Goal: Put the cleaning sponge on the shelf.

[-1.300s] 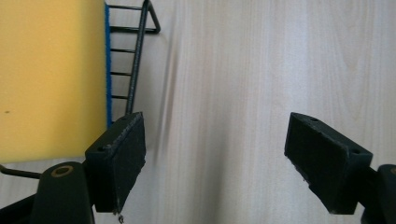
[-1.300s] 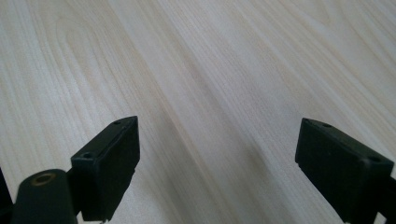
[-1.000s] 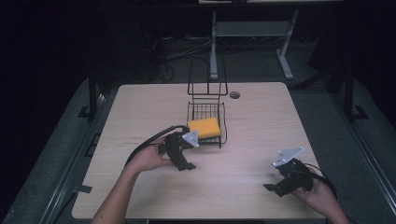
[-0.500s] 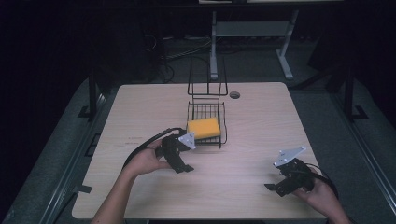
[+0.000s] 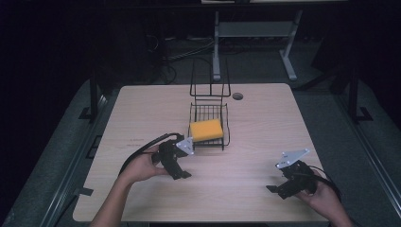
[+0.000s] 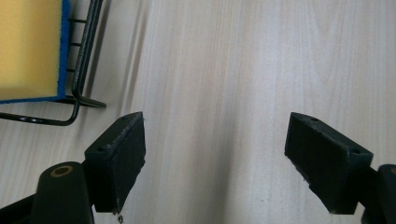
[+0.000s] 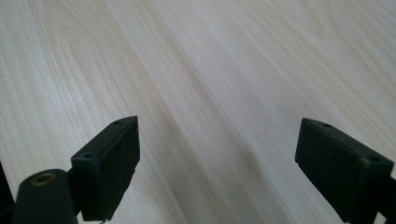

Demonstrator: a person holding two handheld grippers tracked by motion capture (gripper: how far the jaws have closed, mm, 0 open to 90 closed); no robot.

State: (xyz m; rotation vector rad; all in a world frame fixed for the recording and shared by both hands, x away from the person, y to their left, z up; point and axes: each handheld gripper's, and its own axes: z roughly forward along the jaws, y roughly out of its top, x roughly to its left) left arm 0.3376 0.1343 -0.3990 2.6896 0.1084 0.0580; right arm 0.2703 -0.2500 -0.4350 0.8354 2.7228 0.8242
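Observation:
A yellow sponge (image 5: 206, 129) with a blue underside lies in a black wire basket (image 5: 227, 124) at the middle of the table. The same sponge (image 6: 29, 46) and the basket's wire rim (image 6: 83, 60) sit at the upper left of the left gripper view. My left gripper (image 5: 180, 172) is just in front of and left of the basket, low over the wood, open with nothing between its jaws (image 6: 215, 154). My right gripper (image 5: 276, 191) rests near the table's front right edge, open over bare wood (image 7: 215, 158).
The light wooden table (image 5: 255, 142) has a round cable hole (image 5: 238, 96) at the back. The basket has a tall wire back frame (image 5: 210, 80). Cables trail from both grippers. Behind the table stands a metal stand (image 5: 250, 33) on a dark floor.
My left gripper has drawn back a little from the basket toward the table's front left. The right gripper has barely moved.

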